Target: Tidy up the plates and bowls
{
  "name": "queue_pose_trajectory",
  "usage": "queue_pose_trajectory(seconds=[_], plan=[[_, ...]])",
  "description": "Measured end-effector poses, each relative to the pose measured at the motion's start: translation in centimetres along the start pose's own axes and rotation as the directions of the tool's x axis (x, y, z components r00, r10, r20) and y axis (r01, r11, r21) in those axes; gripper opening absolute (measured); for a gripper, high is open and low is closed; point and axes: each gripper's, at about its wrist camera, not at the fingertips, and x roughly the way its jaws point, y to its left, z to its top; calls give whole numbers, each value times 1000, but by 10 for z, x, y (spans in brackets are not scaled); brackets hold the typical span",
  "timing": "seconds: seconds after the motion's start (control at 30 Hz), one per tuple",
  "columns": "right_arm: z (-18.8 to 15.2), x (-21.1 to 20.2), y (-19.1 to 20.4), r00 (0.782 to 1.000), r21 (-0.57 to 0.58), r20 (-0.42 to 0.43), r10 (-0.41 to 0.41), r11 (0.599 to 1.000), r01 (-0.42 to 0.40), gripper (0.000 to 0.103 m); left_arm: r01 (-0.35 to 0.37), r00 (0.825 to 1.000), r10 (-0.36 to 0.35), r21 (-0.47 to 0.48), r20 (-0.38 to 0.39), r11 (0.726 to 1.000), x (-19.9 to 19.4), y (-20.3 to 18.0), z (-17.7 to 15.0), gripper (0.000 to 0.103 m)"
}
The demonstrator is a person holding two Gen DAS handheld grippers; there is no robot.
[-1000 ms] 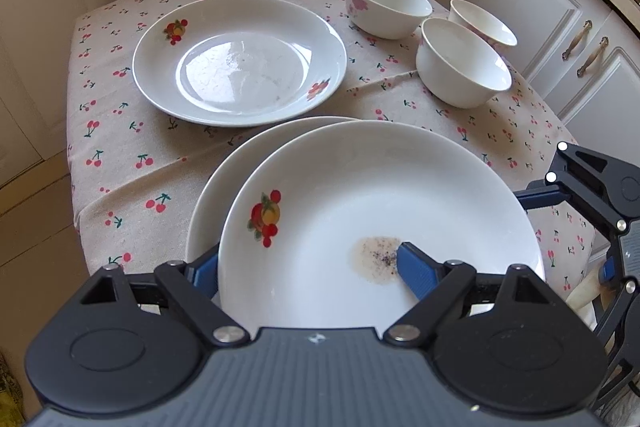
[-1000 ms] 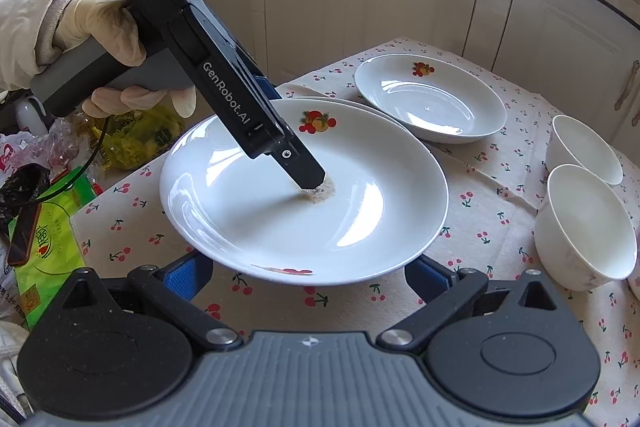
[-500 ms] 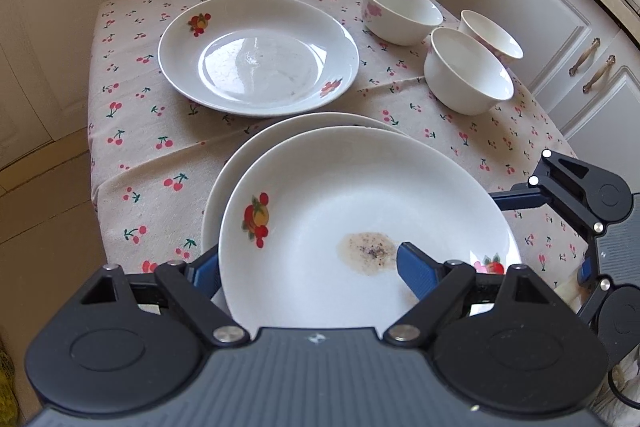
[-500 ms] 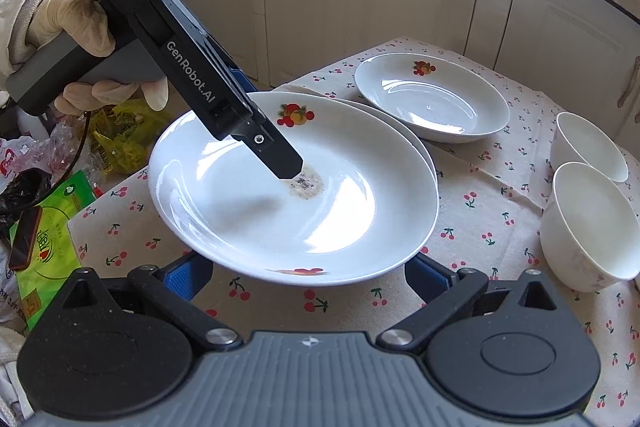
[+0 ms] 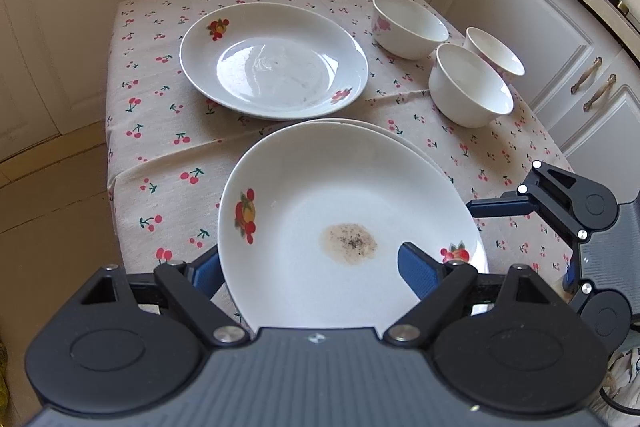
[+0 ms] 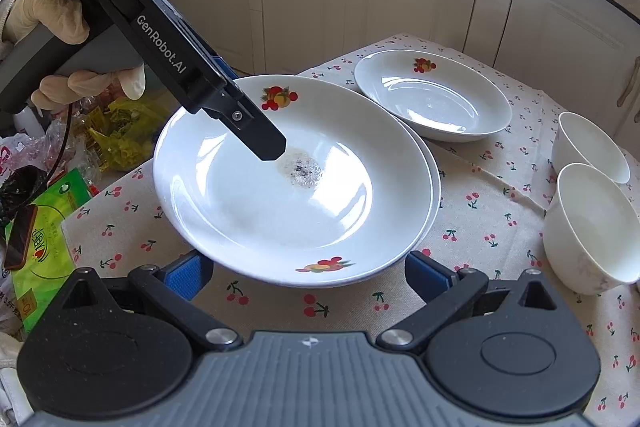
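Note:
A white plate with a brown stain [image 5: 320, 187] lies on a second plate [image 5: 400, 135], whose rim peeks out behind it. My left gripper [image 5: 310, 267] straddles the stained plate's near rim. Its jaws are opening, one finger over the plate and one beneath it. In the right wrist view the upper finger [image 6: 264, 135] ends just short of the stain on that stained plate [image 6: 280, 211]. My right gripper [image 6: 308, 275] stands open before the plate's front rim, holding nothing. A third plate [image 5: 272, 67] and three white bowls [image 5: 472, 91] sit further back.
The cherry-print tablecloth [image 5: 160, 131] covers a small table between white cabinets [image 5: 500, 7]. Plastic bags and packets [image 6: 44, 227] lie beside the table at the left of the right wrist view. A gloved hand [image 6: 48, 15] holds the left gripper.
The stained plate has settled further over the lower plate. My left gripper's upper finger has drawn back off the stain. The right gripper has not moved.

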Motion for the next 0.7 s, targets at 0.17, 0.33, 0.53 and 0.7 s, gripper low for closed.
queue_pose_trajectory(seconds=[0.17, 0.33, 0.53, 0.7], plan=[[-1, -5, 3, 1000, 4, 6, -5, 1000, 5, 103, -18, 1000, 18, 0, 2, 1000, -2, -2, -2, 89], [-2, -13, 6, 1000, 7, 23, -14, 1000, 14, 103, -40, 999, 40, -13, -6, 999, -3, 0, -7, 89], [-4, -26, 8, 998, 18, 52, -25, 1000, 24, 103, -59, 998, 60, -11, 29, 998, -9, -5, -12, 89], [-9, -41, 9, 993, 14, 87, -74, 997, 73, 103, -80, 991, 75, 45, 112, 996, -23, -23, -18, 89]])
